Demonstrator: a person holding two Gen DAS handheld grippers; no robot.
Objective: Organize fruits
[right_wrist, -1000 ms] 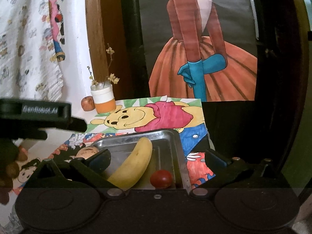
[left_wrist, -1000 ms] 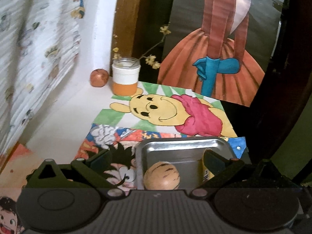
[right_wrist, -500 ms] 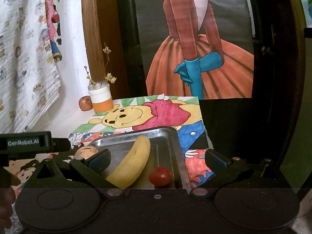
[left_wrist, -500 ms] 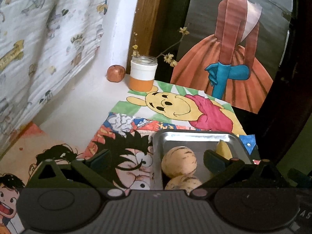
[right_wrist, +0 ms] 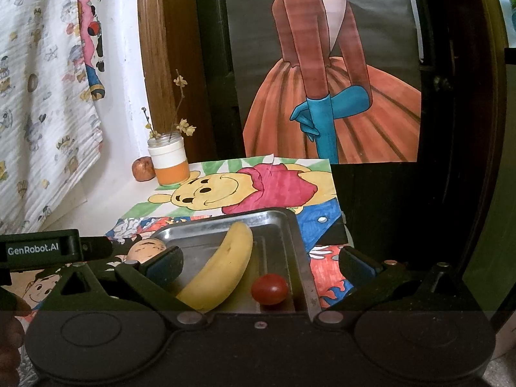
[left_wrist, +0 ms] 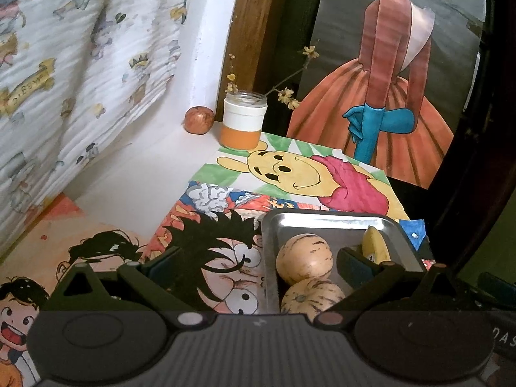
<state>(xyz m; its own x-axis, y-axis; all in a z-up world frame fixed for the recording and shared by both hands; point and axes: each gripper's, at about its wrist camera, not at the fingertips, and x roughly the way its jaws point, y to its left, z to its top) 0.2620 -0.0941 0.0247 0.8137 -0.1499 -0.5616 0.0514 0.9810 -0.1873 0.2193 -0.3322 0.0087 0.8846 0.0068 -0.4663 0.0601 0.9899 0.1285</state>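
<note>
One metal tray point(right_wrist: 298, 242) sits on the tabletop point(left_wrist: 135, 174) and holds four fruits: one banana point(right_wrist: 222, 267), two pale round melons point(left_wrist: 304, 258) and one small red tomato point(right_wrist: 269, 289). A fifth fruit, one reddish apple point(left_wrist: 199, 120), stands well apart in the far corner, just beside one jar point(left_wrist: 243, 121) with a white band over an orange base and thin flowering twigs rising out of it.

The banana is long, yellow and unpeeled, lying diagonally across the tray's middle. The two melons are cream with thin dark streaks; they touch one another along the tray's left side. The tomato is glossy and lies near the tray's right wall, close to the banana's near end.

Two tools are out. The left tool point(left_wrist: 258, 266) has its fingers spread wide, one over the drawings and the other over the tray, clamping nothing. The right tool point(right_wrist: 261, 262) is likewise spread wide over the tray, with banana and tomato between its fingers but untouched.

The tabletop is white and largely covered with bright cartoon drawings point(left_wrist: 300, 174), among them a yellow bear in a red shirt. Behind stands one large picture point(right_wrist: 329, 74) of a figure in an orange gown with blue gloves, beside a wooden post. A printed white cloth point(left_wrist: 64, 64) hangs on the left.
</note>
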